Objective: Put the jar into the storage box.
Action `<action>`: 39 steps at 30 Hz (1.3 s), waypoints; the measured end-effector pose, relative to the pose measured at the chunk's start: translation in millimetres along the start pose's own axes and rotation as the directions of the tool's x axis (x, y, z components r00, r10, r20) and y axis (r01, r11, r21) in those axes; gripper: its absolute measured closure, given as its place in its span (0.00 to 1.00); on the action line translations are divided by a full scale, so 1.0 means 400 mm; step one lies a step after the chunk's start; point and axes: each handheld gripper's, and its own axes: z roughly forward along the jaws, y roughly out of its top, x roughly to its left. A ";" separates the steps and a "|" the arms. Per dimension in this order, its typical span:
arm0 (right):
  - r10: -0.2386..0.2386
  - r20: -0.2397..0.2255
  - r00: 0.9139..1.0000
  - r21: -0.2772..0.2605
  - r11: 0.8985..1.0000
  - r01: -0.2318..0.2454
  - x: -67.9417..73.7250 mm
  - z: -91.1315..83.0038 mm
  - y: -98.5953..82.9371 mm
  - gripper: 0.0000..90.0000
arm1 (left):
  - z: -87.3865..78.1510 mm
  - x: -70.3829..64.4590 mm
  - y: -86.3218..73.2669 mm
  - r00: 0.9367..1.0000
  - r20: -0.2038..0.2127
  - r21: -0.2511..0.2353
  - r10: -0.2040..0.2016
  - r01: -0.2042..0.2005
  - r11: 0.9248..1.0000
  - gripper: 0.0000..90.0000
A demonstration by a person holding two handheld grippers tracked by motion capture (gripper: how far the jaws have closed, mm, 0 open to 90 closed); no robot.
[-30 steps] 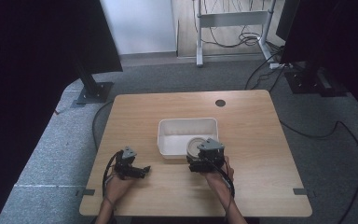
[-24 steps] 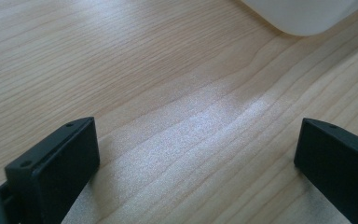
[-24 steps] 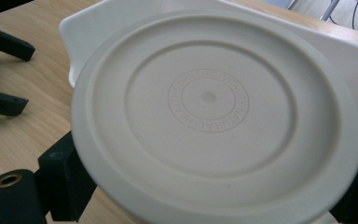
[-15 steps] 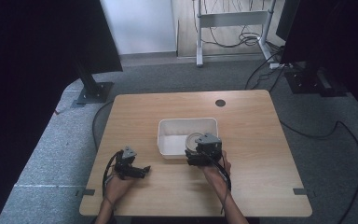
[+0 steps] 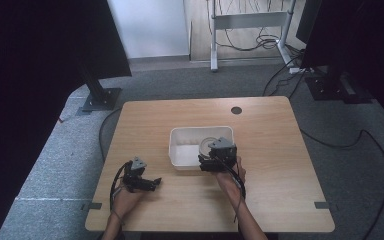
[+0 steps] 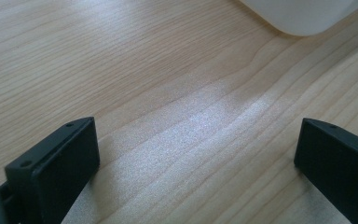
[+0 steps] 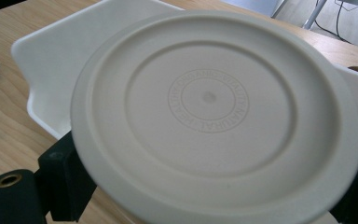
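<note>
The right gripper (image 5: 211, 159) clamps a round cream lid (image 7: 214, 116) flat-faced across its jaws, just above the white tub's (image 5: 180, 150) near rim; the left gripper (image 5: 152, 183) rests open, well left.

Matt cream plastic plate (image 7: 209, 121), white plastic tub (image 5: 180, 145), smooth, faintly sheened wood-grain table (image 6: 168, 93).

Looks like a lab: wooden table (image 5: 270, 200) on grey carpet (image 5: 60, 165), black stands (image 5: 97, 95), loose cables (image 5: 260, 42) everywhere.
</note>
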 end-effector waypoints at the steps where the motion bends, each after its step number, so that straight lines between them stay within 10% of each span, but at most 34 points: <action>1: 0.000 0.003 1.000 0.002 1.000 0.000 0.000 0.003 0.000 0.10 | 0.000 0.000 0.000 1.000 0.000 0.000 0.000 0.000 1.000 0.00; 39: 0.069 -0.004 0.998 0.074 0.995 -0.069 -0.011 0.114 -0.042 0.10 | 0.002 -0.001 0.002 1.000 0.001 -0.001 0.000 0.000 1.000 0.00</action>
